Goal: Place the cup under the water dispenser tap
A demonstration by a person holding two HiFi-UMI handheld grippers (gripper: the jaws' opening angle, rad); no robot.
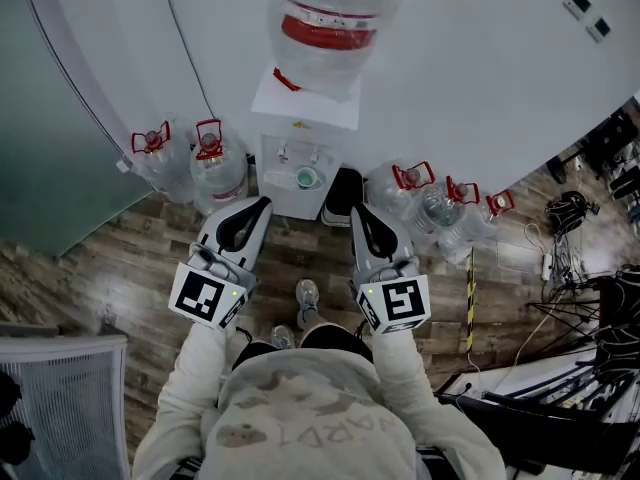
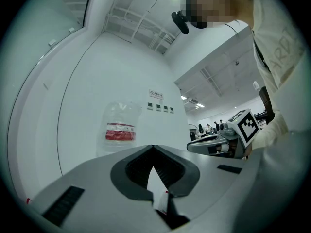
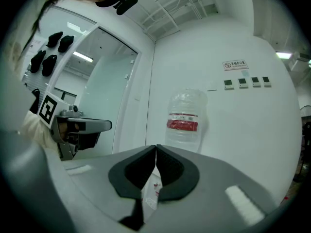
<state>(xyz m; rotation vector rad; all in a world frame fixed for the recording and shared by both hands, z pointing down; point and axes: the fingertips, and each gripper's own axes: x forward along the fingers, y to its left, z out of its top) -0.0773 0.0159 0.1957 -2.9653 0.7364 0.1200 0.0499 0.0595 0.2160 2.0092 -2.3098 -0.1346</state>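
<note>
As seen from above, the cup (image 1: 307,178) is round and teal.

The big bottle (image 1: 330,18) on the water dispenser (image 1: 290,203) is clear, glossy plastic with a red label, and the dispenser's casing is smooth white. The spare jugs (image 1: 215,173) at far left are the same clear plastic. The floor (image 1: 110,268) looks like matt wood plank. The left gripper (image 2: 153,148) and right gripper (image 3: 156,147) have smooth matt grey shells with dull black, rubber-like pads (image 2: 138,169). The person's sweater (image 1: 310,418) is soft cream cloth.
</note>
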